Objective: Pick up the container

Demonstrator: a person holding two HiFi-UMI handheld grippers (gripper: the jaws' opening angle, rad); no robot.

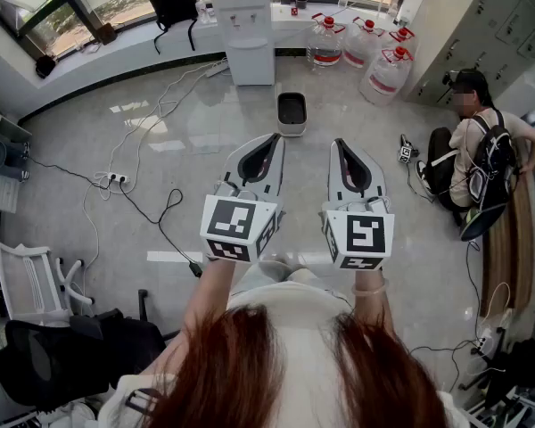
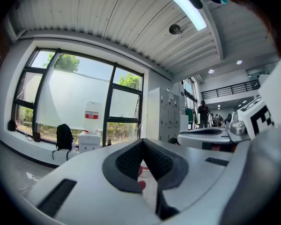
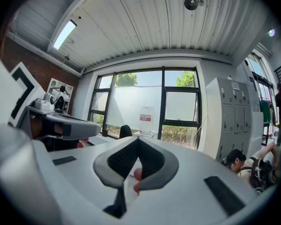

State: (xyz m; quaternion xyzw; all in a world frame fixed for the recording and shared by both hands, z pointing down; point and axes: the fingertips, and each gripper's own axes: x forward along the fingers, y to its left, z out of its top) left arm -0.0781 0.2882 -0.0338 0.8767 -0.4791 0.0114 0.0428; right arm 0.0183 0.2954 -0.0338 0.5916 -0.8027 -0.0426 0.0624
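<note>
2 grippers held level, side by side: left gripper and right gripper, each with jaws clenched tip to tip, nothing between. The container is a grey rectangular bin, open top up, on the floor ahead by the water dispenser. Its long axis runs away from the person. Bare floor flanks it; cables well left, water jugs right.

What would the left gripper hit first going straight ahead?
Nothing close: held level, the left gripper would pass above the water jugs toward the window edge by the lockers; depth unclear.
</note>
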